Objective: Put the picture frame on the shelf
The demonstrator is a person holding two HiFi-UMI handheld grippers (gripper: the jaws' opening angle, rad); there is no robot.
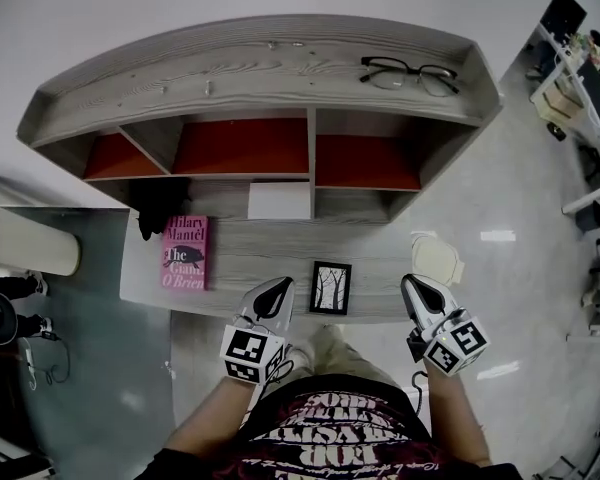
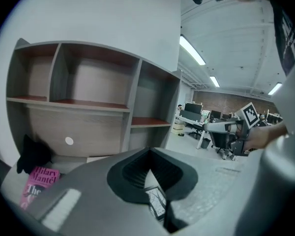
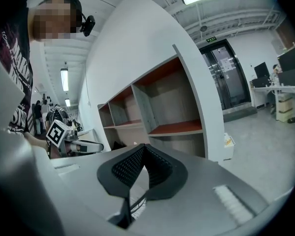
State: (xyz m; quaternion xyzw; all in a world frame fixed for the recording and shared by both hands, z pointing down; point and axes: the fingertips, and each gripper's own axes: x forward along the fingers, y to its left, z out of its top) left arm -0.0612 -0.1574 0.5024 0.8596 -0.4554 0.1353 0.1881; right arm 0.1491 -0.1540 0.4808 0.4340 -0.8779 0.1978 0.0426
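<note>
Jaws clenched on nothing, the left gripper (image 1: 277,288) and right gripper (image 1: 416,288) flank the picture frame (image 1: 330,288) lying flat on the tabletop (image 1: 255,253).

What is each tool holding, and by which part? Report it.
Nothing is held. The left tool and right tool are both shut and empty; the small black picture frame lies flat on the grey wooden desk between them, untouched.

Shelf unit (image 1: 270,68): grey wood-grain, matt; inner boards (image 1: 242,146) smooth red-orange. Counter (image 1: 270,253): same grey grain. Picture frame (image 1: 330,288): black matt moulding. Book (image 1: 185,253): pink paper cover. Glasses (image 1: 408,73): black plastic rims. Floor (image 1: 500,258): glossy, reflects lights. Left gripper (image 1: 278,288), right gripper (image 1: 417,286): smooth grey plastic shells, black ribbed pads (image 2: 132,176).
</note>
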